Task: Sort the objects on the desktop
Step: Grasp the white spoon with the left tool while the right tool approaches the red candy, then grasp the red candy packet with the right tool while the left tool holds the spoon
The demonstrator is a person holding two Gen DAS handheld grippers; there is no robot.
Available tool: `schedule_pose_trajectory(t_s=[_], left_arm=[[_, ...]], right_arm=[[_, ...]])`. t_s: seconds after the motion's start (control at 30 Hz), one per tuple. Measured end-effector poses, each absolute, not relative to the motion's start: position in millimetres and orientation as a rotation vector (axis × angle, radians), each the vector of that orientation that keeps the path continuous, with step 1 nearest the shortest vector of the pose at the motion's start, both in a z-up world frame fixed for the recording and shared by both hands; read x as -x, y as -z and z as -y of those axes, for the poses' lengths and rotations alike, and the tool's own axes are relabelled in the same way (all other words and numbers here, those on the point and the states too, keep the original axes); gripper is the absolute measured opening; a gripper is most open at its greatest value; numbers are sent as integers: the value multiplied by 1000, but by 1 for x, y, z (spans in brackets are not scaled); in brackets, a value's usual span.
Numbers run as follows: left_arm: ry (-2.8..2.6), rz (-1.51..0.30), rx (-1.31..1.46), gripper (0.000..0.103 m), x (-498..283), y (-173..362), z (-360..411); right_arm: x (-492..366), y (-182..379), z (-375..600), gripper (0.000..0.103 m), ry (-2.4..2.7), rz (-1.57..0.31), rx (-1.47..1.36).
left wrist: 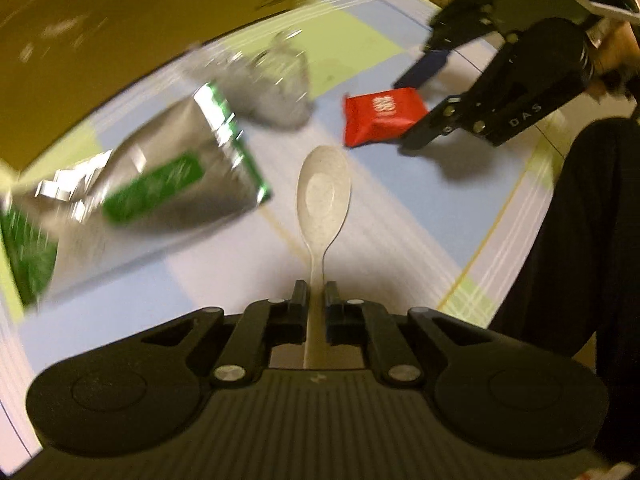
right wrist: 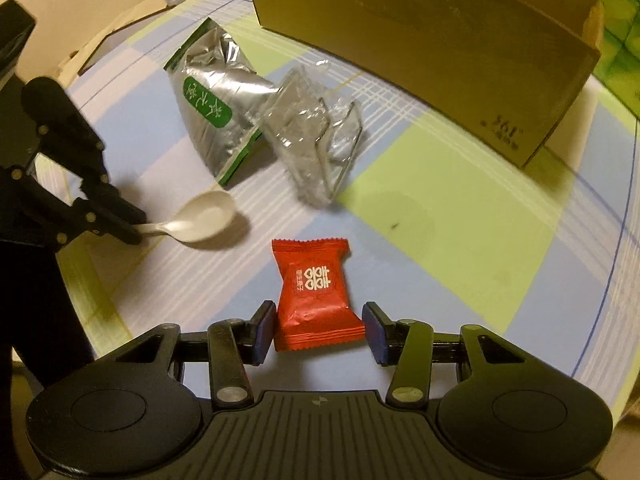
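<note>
My left gripper [left wrist: 316,292] is shut on the handle of a white spoon [left wrist: 323,196], whose bowl points forward above the checked tablecloth. It also shows in the right wrist view [right wrist: 134,232] holding the spoon [right wrist: 204,218]. My right gripper [right wrist: 319,326] is open, its blue-padded jaws on either side of a red candy packet [right wrist: 316,296] lying on the cloth; one pad is close to the packet's left edge. In the left wrist view the right gripper [left wrist: 416,100] straddles the red packet [left wrist: 380,114].
A silver and green foil pouch [right wrist: 212,108] and a crumpled clear plastic wrapper [right wrist: 312,136] lie mid-table. A long cardboard box [right wrist: 440,40] stands at the back. The table's edge [right wrist: 80,264] runs along the left, near a person's dark clothing [left wrist: 592,240].
</note>
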State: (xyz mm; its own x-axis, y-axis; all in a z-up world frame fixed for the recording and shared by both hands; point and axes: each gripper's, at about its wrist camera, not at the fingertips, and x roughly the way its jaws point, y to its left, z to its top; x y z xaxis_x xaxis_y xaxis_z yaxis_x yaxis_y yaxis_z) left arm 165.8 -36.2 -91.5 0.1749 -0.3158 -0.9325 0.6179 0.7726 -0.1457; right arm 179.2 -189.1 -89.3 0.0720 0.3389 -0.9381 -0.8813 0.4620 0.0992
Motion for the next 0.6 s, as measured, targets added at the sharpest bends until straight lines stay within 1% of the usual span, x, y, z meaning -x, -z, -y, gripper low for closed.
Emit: schedule_pose_trajectory(t_s=[0.17,0.2,0.3,0.43,0.47,0.53,0.6], left_arm=[[615,-1225,-235,5,-152,91,21],[605,-1216,-234,7,-149,90,20],[578,-1157,-256,22,-145,87,25],[562,-1079,-264,26,-143,85,33],[554,-1057,-264,27,-144,85,36],[543,-1020,-262,33,-143,87,41],[540,-1004,-257,33,-146,88,44]], right_arm=[[-163,93,184,45,-970,-1156,586],[-161,93,183,45,-960,-1153,581],[-157,94,180,46,-937,-1151,568],[-155,95,179,47,-903,-1133,567],[-155,95,180,48,-899,-1132,563],[-155,95,181,51,-888,-1128,555],[-155,93,183,55,-877,-1121,540]])
